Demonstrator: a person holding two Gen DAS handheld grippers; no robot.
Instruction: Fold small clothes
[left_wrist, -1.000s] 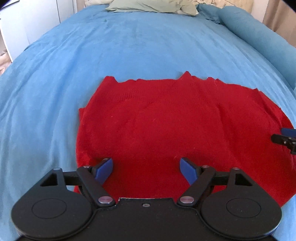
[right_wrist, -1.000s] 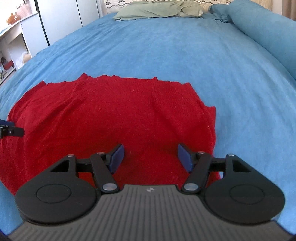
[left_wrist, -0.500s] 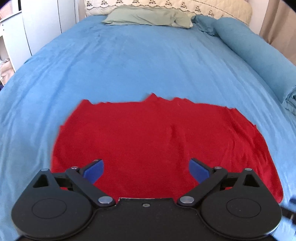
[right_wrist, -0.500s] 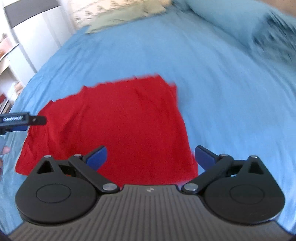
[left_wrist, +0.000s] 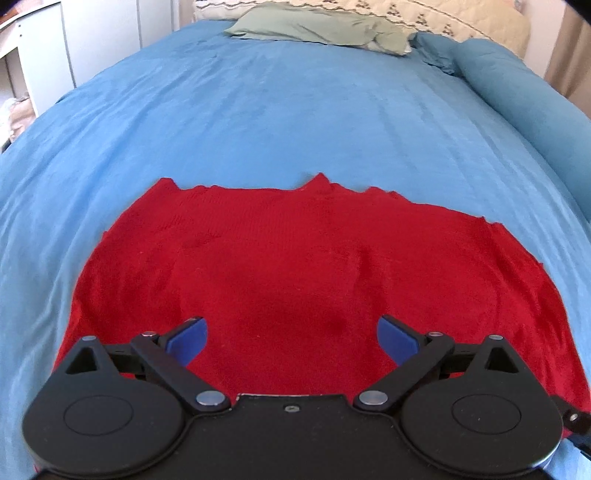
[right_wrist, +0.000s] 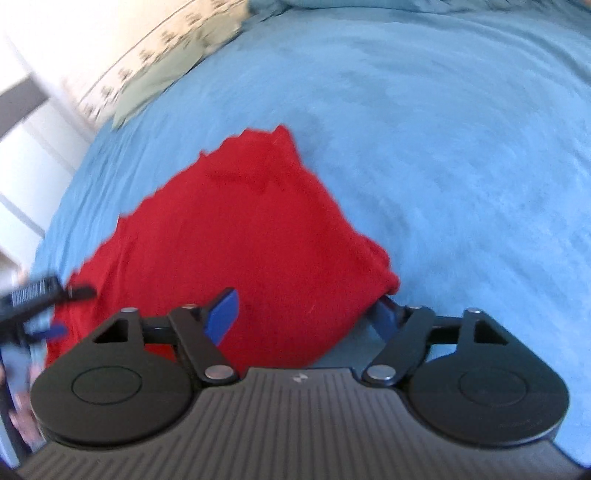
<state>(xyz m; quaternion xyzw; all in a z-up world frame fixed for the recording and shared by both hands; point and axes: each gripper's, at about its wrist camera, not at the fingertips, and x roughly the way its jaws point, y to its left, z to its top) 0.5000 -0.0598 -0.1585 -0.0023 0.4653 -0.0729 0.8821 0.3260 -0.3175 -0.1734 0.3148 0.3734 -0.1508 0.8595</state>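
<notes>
Blue bed (left_wrist: 295, 110) carries the red garment (left_wrist: 295, 266), long axis sideways; left tongs (left_wrist: 291, 338) wide open above it, empty; right tongs (right_wrist: 306, 314) closing around its right corner.

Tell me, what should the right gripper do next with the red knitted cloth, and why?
Probably finish closing on the red knitted cloth's near corner. The right gripper's jaws are closing with that corner between them, on the blue bedspread; pinching it would allow a fold.

A plain red garment (left_wrist: 295, 266) lies on a solid blue bedspread (left_wrist: 295, 110). The pillow (left_wrist: 317, 31) is pale green; the headboard (left_wrist: 443, 18) is cream with a small dark pattern.
</notes>
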